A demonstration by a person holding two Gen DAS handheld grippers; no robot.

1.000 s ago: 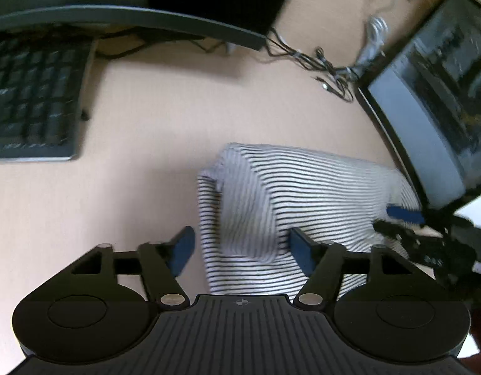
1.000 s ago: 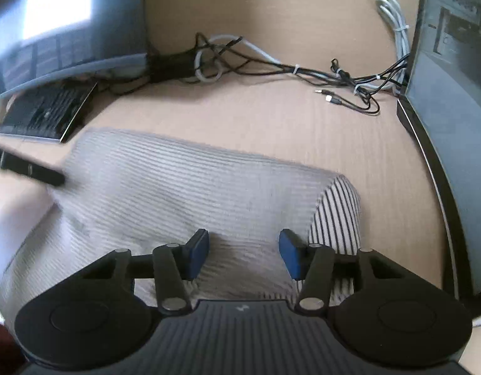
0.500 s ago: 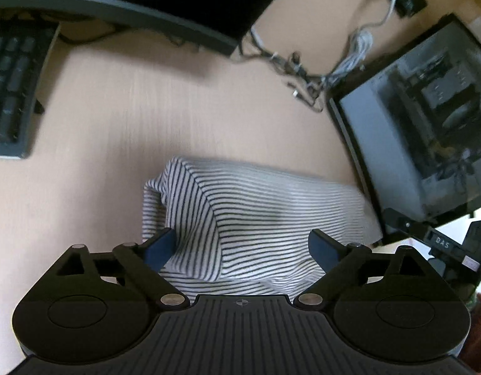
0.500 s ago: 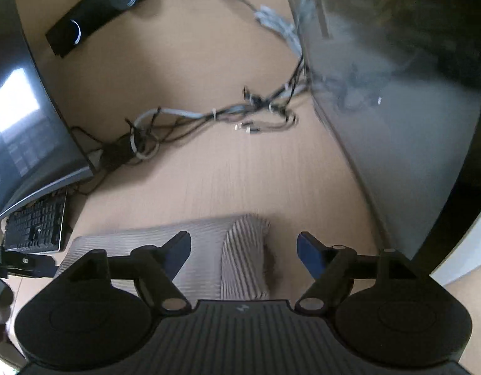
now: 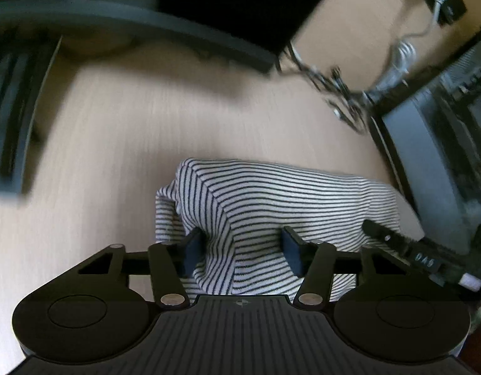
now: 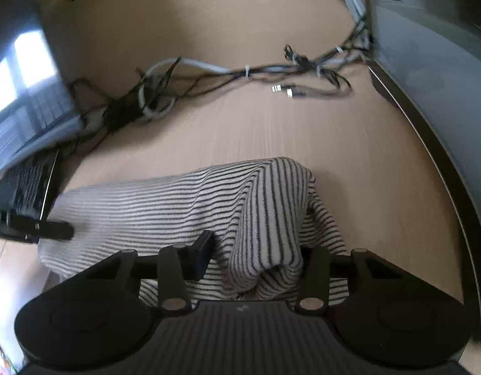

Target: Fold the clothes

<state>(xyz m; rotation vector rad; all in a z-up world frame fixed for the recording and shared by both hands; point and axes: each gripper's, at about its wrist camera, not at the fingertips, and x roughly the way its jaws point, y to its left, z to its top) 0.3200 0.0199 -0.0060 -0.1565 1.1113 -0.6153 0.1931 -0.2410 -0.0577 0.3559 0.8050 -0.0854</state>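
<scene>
Jaws of both the left gripper (image 5: pixel 242 251) and right gripper (image 6: pixel 256 257), spread wider half a second ago, are being narrowed around ridges of the shirt (image 5: pixel 271 200) on the desk (image 5: pixel 115 143), not yet pinched; another fold is probably being started.

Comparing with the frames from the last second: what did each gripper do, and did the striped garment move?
Both grippers came back down onto the striped garment. The left gripper narrowed from wide open and now straddles a fold at the left end. The right gripper, lifted clear half a second ago, now has a bunched fold between its fingers; neither looks clamped yet. The garment stayed folded on the desk.
</scene>
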